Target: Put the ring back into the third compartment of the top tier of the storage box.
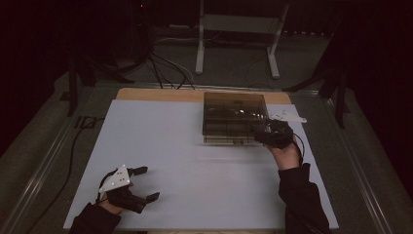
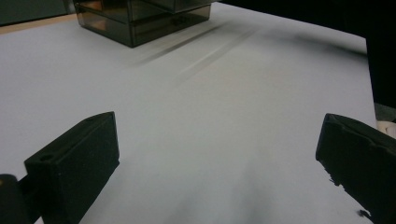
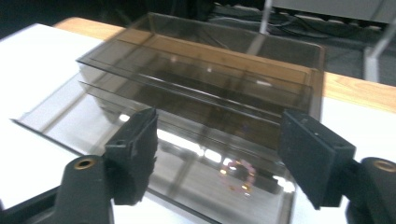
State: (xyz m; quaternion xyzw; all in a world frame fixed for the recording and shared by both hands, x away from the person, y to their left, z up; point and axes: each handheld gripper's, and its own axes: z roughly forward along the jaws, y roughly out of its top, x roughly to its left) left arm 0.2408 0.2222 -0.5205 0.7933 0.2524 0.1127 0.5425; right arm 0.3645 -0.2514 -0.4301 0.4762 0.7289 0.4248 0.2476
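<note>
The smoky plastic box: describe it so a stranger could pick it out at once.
Start at the white tabletop and go to its far edge, right of centre. There sits the smoky plastic box, just beyond the right gripper with its jaws apart. It is see-through, dark-tinted and low, with stacked drawer-like layers.

boxes: one smoked clear plastic box (image 1: 234,117) is sitting | boards: one white board (image 1: 160,146) is lying | grippers: two are showing

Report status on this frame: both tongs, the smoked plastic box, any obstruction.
Left tongs open, idle low on the white table. Right tongs open at the smoked box, nothing gripped. No obstruction seen around it.
</note>
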